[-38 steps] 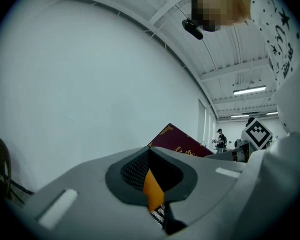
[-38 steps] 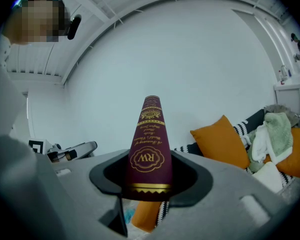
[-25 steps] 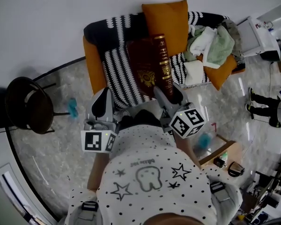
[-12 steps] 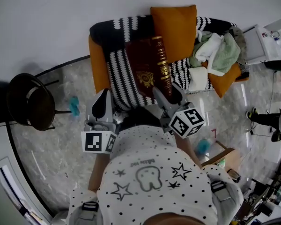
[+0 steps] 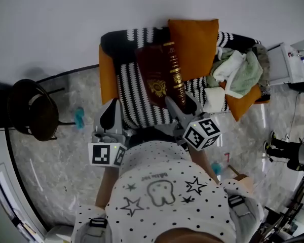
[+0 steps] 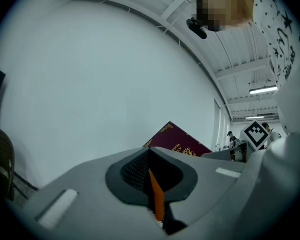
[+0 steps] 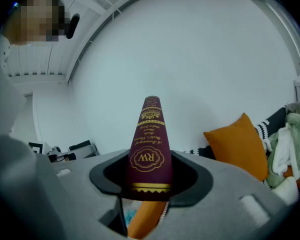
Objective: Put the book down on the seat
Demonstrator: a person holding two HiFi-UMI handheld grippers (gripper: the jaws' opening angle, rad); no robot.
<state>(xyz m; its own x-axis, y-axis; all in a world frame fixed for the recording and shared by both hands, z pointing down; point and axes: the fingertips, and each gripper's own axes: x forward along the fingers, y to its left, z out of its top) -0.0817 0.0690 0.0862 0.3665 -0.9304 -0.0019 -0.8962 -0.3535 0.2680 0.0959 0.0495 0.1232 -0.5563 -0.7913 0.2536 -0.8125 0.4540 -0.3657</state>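
Observation:
A thick maroon book (image 5: pixel 159 77) with gold print is held by its lower spine edge in my right gripper (image 5: pixel 180 105), jaws shut on it. It hangs tilted over the seat (image 5: pixel 134 103), a small orange sofa covered with a black-and-white striped blanket. In the right gripper view the book's spine (image 7: pixel 150 144) rises straight out from between the jaws of the right gripper (image 7: pixel 150 184). My left gripper (image 5: pixel 110 116) is at the seat's front left edge, apart from the book, jaws together and holding nothing. The left gripper view shows the book's cover (image 6: pixel 177 140) beyond the left gripper (image 6: pixel 152 171).
An orange cushion (image 5: pixel 193 47) leans on the sofa's back right of the book. A heap of pale clothes (image 5: pixel 235 70) fills the sofa's right end. A dark round chair (image 5: pixel 33 113) stands on the marble floor at left; a white box (image 5: pixel 283 65) is at far right.
Both grippers and the book have moved a little forward toward the sofa, so the book reaches farther over the striped seat. The grip on the book is unchanged.

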